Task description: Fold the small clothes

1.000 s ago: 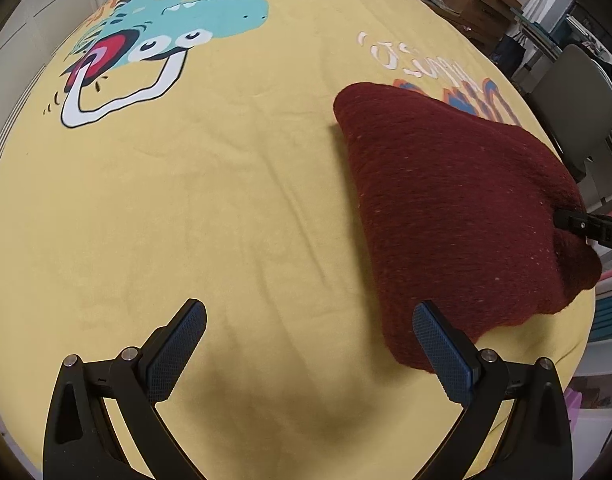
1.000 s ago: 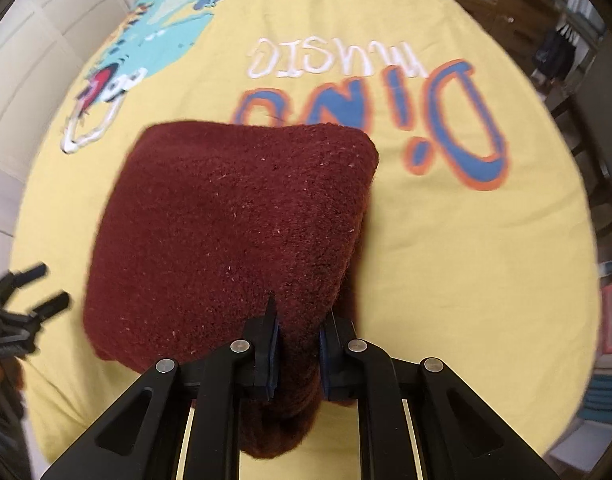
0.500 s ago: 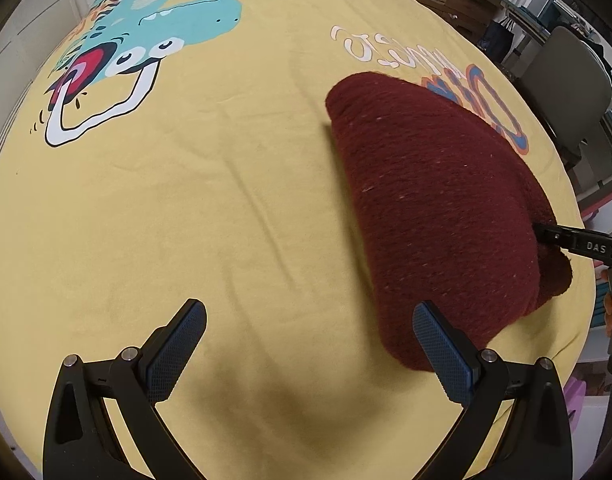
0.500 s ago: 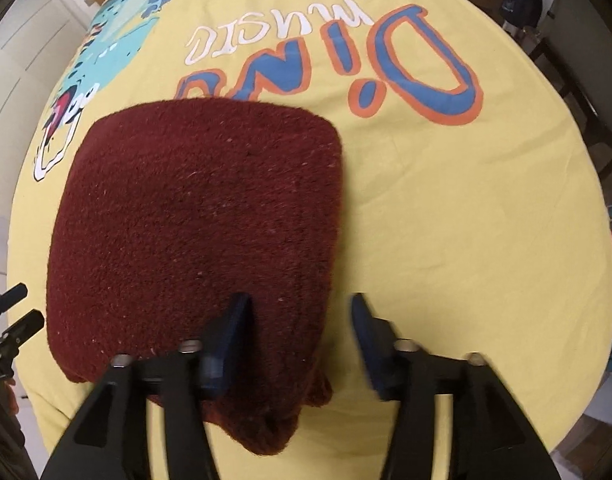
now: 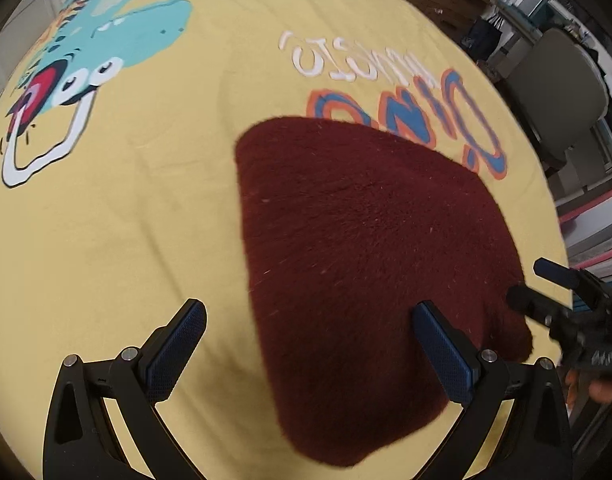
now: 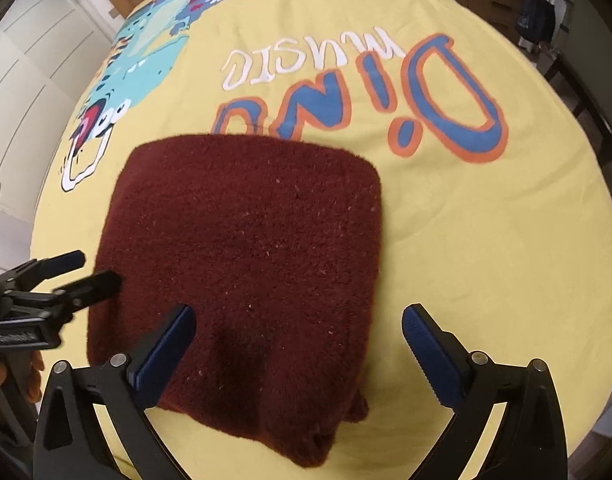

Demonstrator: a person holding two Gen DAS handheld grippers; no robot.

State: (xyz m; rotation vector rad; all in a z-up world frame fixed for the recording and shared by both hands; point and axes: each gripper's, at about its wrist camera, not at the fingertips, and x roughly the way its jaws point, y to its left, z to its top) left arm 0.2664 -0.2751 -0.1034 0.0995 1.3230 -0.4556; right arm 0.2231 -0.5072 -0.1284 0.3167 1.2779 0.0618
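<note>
Lying folded: maroon garment | right gripper fingers just spread wide | left gripper fingers wide

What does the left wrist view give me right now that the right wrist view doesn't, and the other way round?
Only the left wrist view: a grey chair beyond the cloth's edge, and the right gripper reaching in from the right.

Only the right wrist view: white panelled doors, the whole "Dino music" print, and the left gripper by the garment's left edge.

Both: the folded maroon knit garment lying on the yellow dinosaur-print cloth, with each camera's own jaws wide open, gripping nothing.
</note>
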